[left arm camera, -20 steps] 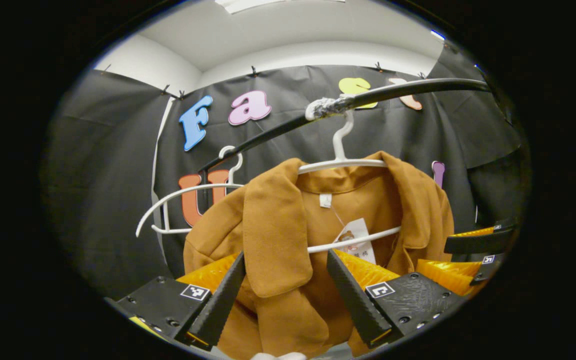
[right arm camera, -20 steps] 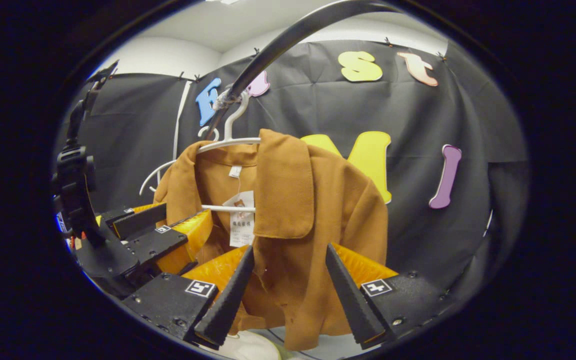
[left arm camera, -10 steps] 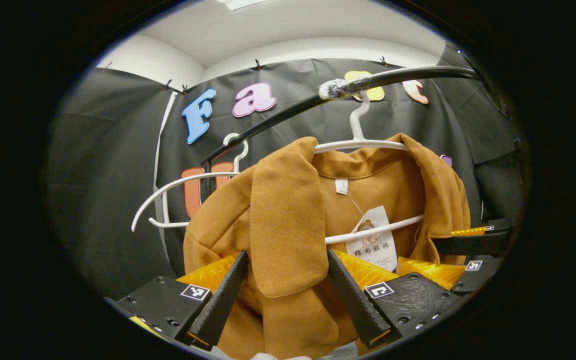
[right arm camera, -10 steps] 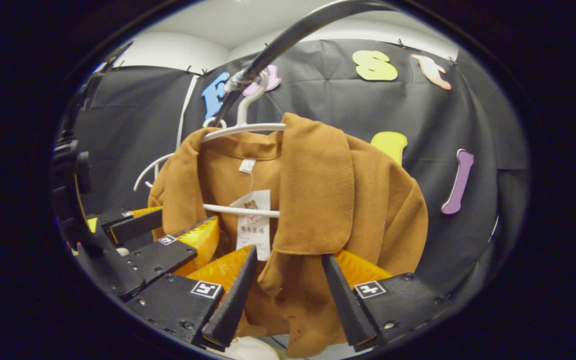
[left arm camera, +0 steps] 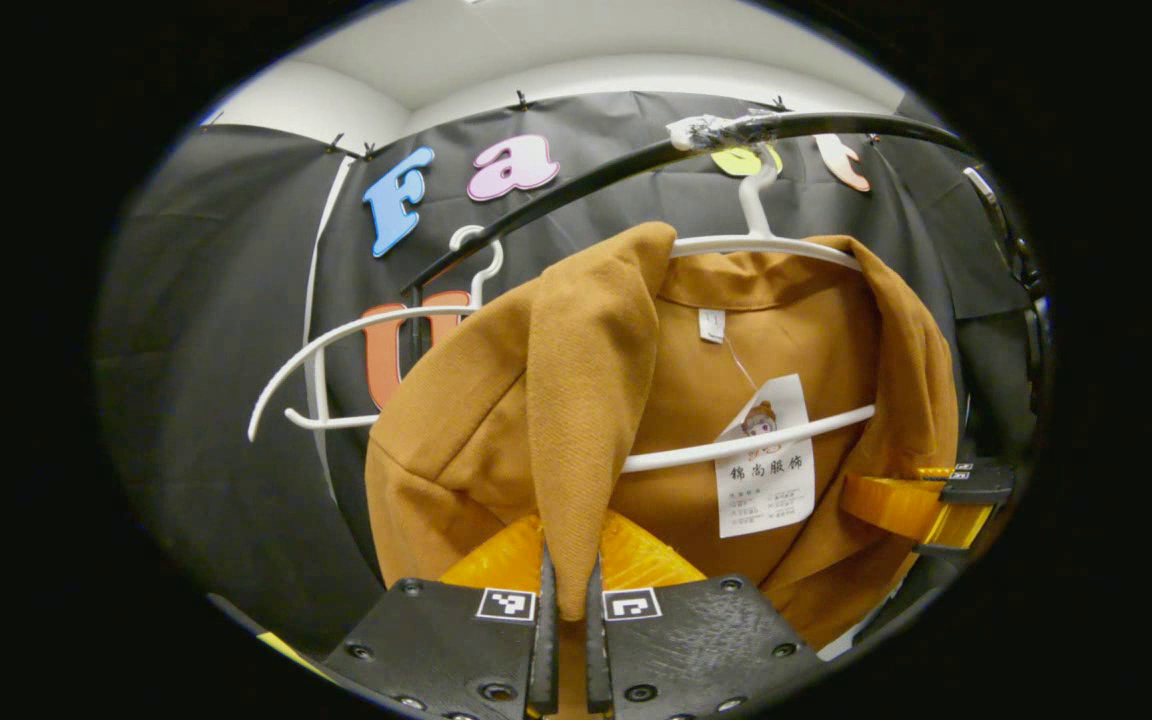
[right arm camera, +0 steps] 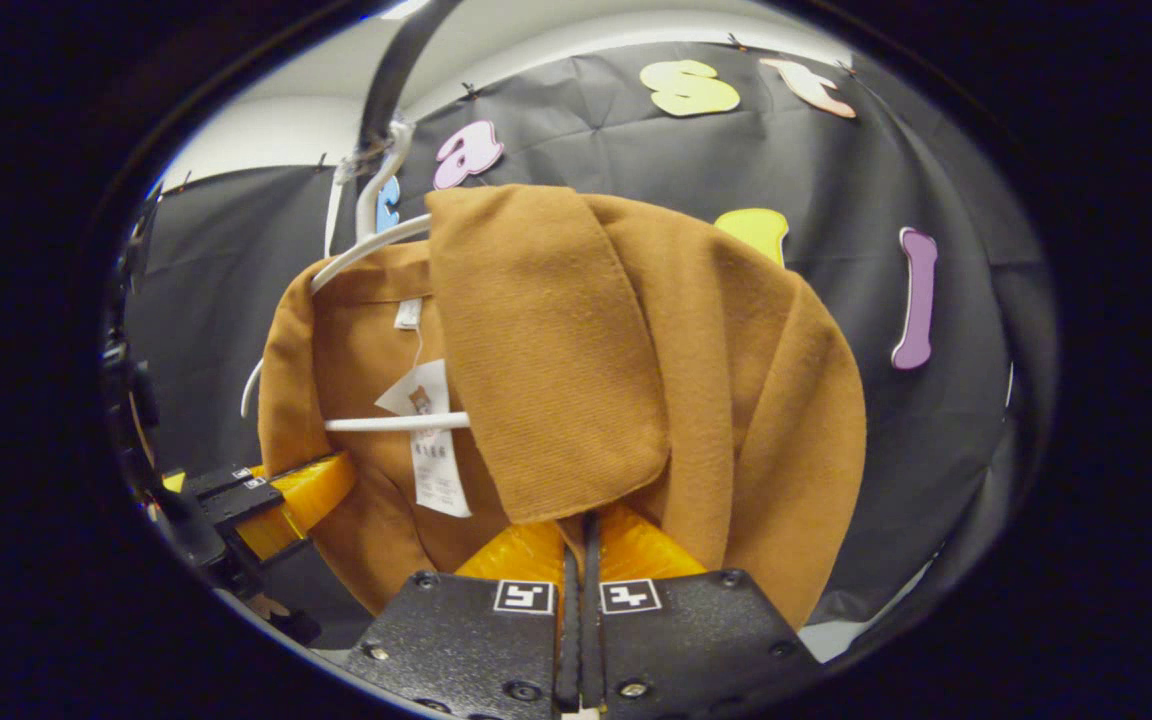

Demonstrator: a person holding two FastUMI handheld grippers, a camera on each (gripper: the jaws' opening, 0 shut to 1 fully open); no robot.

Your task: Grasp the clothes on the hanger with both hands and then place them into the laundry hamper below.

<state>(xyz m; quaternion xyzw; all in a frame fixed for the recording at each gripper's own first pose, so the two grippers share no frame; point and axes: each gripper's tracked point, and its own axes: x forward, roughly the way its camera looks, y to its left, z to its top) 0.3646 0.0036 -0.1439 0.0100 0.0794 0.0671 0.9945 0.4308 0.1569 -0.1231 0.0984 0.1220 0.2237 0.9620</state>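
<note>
- At the left of the left gripper view, a bare white plastic hanger (left arm camera: pixel 336 345) curved from the black rail (left arm camera: pixel 576 185).
- Centre frame, the brown woven jacket (left arm camera: pixel 496 400) hung on a second white hanger (left arm camera: pixel 766 240), a paper tag (left arm camera: pixel 764 460) dangling inside.
- At bottom centre, the left gripper (left arm camera: pixel 567 620) was clenched on the jacket's long lapel.
- In the right gripper view, the broad rounded lapel filled mid-frame, and the right gripper (right arm camera: pixel 579 600) at bottom centre was clamped on the jacket's cloth beneath it.
</note>
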